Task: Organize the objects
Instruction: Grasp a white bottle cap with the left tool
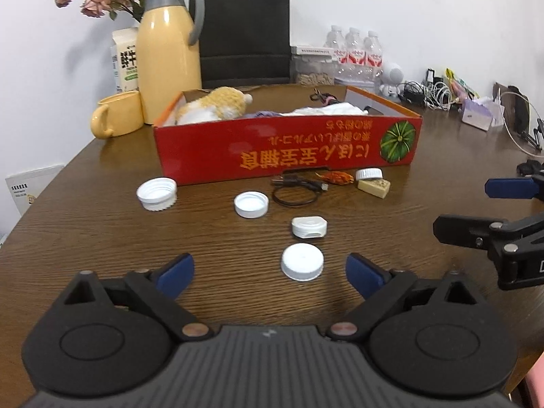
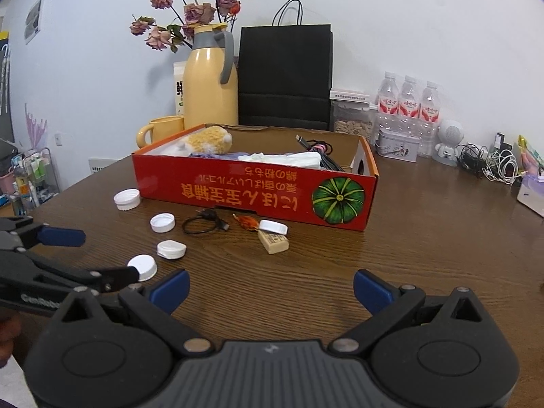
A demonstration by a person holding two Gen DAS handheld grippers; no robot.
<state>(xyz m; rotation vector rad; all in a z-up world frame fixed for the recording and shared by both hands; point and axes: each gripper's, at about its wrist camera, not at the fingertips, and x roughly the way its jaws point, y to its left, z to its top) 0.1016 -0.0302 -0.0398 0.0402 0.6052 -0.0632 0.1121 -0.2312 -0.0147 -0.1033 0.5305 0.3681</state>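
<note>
Plain white wall [image 2: 408, 17] all around, dark wood-grain table [image 2: 425, 244] filling most of the room. Off to the left there's a small rolling cart [image 2: 32, 183] stuffed with bits, a wall socket [image 2: 58, 138] nearby, and soft, even light without harsh shadows.

bare wooden table [image 2: 425, 255] right of caps, red box [image 1: 285, 149] walling the far side, 5 caps scattered left

yellow thermos [image 1: 168, 57], black bag [image 1: 244, 34], water bottles [image 1: 355, 51]
</note>
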